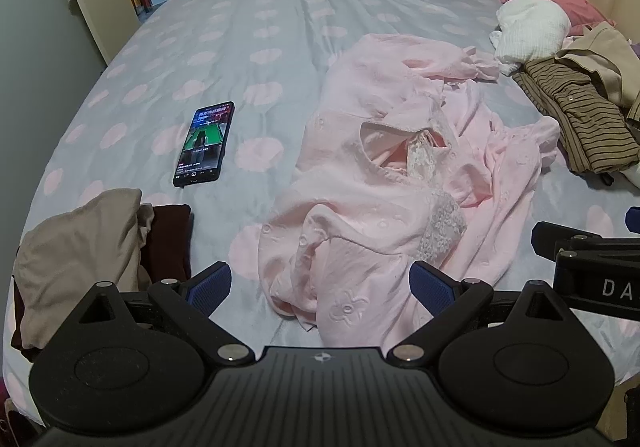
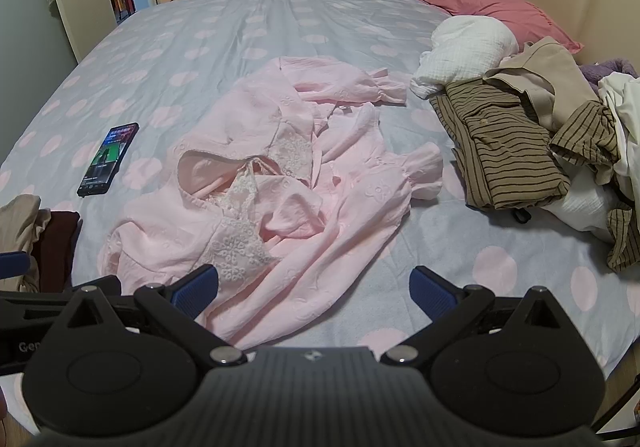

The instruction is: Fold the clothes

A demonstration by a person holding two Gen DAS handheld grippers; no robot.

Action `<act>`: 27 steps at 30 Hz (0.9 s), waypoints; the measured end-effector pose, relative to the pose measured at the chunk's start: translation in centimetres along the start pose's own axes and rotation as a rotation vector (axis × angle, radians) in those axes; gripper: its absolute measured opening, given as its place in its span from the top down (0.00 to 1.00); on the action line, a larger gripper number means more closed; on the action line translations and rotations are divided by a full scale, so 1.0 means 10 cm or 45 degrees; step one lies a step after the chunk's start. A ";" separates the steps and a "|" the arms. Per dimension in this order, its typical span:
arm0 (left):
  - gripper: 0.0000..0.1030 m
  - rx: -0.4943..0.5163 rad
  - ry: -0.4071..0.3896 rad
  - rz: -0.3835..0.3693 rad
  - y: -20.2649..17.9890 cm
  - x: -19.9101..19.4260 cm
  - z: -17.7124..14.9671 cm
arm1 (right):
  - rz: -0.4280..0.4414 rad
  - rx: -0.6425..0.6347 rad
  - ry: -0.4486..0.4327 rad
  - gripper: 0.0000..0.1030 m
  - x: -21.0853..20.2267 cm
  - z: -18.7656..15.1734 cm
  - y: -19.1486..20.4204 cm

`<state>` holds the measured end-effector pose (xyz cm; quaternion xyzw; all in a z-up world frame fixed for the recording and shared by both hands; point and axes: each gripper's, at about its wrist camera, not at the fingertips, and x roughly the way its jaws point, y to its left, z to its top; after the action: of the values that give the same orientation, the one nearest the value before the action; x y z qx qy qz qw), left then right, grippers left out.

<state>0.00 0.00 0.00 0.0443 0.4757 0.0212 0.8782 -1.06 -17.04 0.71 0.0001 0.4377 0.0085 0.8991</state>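
pink dress (image 1: 384, 183) crumpled on bed, long axis running away from both | left gripper (image 1: 320, 289) wide, empty, hem right under it | right gripper (image 2: 314, 289) wide too, slightly off to the side

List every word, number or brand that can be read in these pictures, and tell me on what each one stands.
"DA", cut off by the picture edge: on the black body of the right hand-held gripper, seen from the left wrist.
"Gen", cut off: on the black body of the left hand-held gripper, seen from the right wrist.
Phone screen: text too small to read.
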 end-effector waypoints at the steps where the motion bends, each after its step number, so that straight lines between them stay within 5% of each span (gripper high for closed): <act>1: 0.05 0.001 0.000 0.001 0.00 0.00 0.00 | -0.001 -0.001 0.002 0.00 0.00 0.00 0.00; 27: 0.05 0.008 0.010 0.006 -0.02 0.02 -0.01 | 0.000 0.003 0.004 0.00 0.00 -0.01 -0.01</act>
<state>0.01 -0.20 -0.24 0.0481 0.4791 0.0219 0.8762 -1.14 -17.13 0.69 0.0011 0.4392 0.0078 0.8983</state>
